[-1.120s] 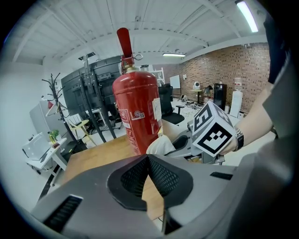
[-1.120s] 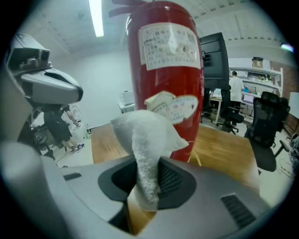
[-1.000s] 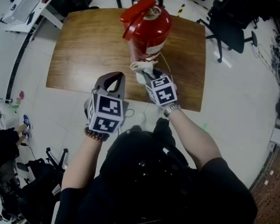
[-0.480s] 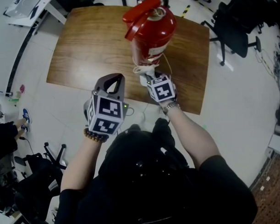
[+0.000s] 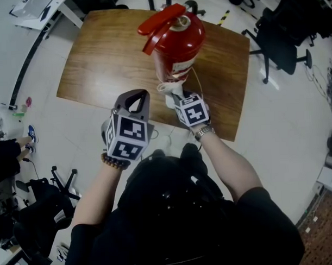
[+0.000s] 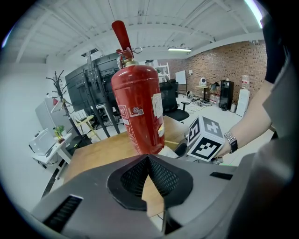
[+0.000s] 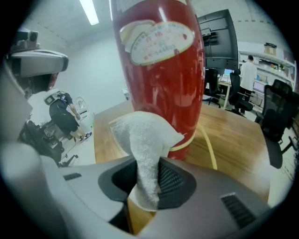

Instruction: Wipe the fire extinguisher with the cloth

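Observation:
A red fire extinguisher (image 5: 176, 44) stands upright on the wooden table (image 5: 103, 61), near its front edge. Its body (image 7: 161, 70) fills the right gripper view, with a white label high up. My right gripper (image 5: 175, 93) is shut on a white cloth (image 7: 142, 140), and the cloth's free end lies against the extinguisher's lower body (image 5: 167, 87). My left gripper (image 5: 131, 100) hangs over the table's front edge, left of the extinguisher (image 6: 138, 112). It is shut and holds nothing, and it does not touch the extinguisher.
A thin yellow hose (image 7: 208, 144) runs from the extinguisher's base across the table. Black office chairs (image 5: 279, 30) stand to the right of the table. A white desk (image 5: 39, 8) is at the far left. A person (image 5: 6, 156) sits on the floor at left.
The extinguisher's top and red handle have tilted slightly to the left. My right gripper with the cloth stays at its lower body. The left gripper has hardly moved.

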`<state>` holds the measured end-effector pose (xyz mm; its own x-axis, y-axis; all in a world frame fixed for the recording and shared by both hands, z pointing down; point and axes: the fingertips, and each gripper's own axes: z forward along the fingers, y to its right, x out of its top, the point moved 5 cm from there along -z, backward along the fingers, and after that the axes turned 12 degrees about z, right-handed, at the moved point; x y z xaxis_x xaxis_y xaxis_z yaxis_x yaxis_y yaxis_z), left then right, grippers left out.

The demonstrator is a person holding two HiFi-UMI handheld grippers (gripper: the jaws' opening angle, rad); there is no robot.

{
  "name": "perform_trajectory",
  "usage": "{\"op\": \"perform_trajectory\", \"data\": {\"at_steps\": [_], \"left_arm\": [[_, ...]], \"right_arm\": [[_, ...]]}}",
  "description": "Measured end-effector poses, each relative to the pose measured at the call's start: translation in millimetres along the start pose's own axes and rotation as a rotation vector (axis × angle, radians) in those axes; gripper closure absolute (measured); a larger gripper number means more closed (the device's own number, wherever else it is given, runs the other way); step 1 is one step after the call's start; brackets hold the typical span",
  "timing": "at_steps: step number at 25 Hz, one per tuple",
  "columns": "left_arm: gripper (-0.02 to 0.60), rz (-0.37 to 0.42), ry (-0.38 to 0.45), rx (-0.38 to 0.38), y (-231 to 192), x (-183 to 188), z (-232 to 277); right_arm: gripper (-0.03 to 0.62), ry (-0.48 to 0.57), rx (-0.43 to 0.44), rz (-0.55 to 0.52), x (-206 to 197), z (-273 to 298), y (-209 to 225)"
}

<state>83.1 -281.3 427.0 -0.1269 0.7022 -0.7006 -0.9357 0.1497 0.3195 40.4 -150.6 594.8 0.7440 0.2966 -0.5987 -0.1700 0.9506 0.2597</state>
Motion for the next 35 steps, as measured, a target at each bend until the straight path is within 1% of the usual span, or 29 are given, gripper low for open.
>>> {"op": "perform_trajectory", "data": {"at_steps": [4,13,21,25,29,32,35], "left_arm": [[0.581,-0.014,0.004,0.016,1,7,1],[0.581,-0.062,0.015,0.063,9,25,4],[0.581,-0.133,0.01,0.154,16,42,-1],[0.581,-0.171,0.008,0.202,19,52,-5],[0.581,-0.193,0.014,0.243,24,62,-9],[0.581,-0.204,0.014,0.256,30,64,-13],[0.581,-0.21,0.013,0.262,33,60,-18]], "right_arm": [[0.476,0.016,0.039,-0.038,5,-20,-2],[0.476,0.103,0.15,-0.117,37,-84,-11],[0.476,0.195,0.288,-0.228,66,-154,-22],[0.476,0.251,0.354,-0.262,90,-189,-24],[0.476,0.324,0.399,-0.284,122,-221,-23],[0.476,0.38,0.409,-0.304,147,-239,-23],[0.476,0.427,0.401,-0.312,167,-249,-24]]}}
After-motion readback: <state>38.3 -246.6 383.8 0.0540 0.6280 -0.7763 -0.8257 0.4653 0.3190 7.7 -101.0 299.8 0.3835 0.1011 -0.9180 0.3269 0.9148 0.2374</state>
